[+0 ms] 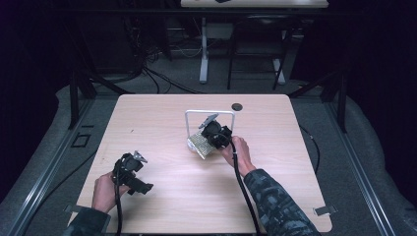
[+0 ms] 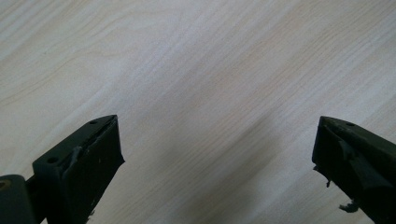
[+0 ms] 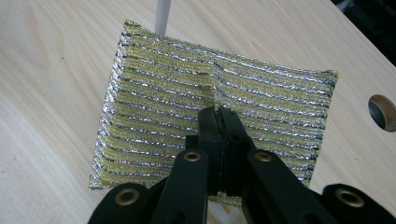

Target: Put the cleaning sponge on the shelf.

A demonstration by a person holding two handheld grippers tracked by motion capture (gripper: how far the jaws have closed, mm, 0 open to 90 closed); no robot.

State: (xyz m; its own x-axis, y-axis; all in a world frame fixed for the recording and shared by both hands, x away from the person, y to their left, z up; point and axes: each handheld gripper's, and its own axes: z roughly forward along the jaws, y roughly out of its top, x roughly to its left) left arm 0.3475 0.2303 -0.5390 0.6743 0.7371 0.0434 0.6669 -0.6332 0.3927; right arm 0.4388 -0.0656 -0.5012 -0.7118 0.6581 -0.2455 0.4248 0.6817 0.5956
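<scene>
cloth (image 3: 187, 93), a striped gold-and-silver mesh piece, is pinched by the right gripper (image 3: 217, 112), whose jaws are pressed together on a fold that puckers up at the cloth's middle. in the right gripper view the cloth spreads away from the jaws, its edges frayed and glittering, one corner reaching toward a round hole (image 3: 383, 112) in the table (image 3: 56, 154). a white post (image 3: 163, 16) rises just behind the cloth's far edge.

in the high view the right gripper (image 1: 209, 139) sits at the table's middle, a little right of centre, with the right hand (image 1: 238, 152) behind it and the cable trailing back along the sleeve. the cloth (image 1: 200, 143) lies at the foot of a white wire frame (image 1: 210, 114), an upright arch whose two legs stand on the table just beyond it. the hole (image 1: 237, 106) lies further on, near the far edge.

the left gripper (image 1: 134, 172) is held by the left hand (image 1: 105, 191) near the near-left corner, well apart from the cloth. in the left gripper view its jaws are spread wide with bare wood between them.

between the two grippers the table (image 1: 162, 123) is open, as are the whole left side, the far-left corner and the near-right part. dark floor with rails and cables surrounds the table.
</scene>
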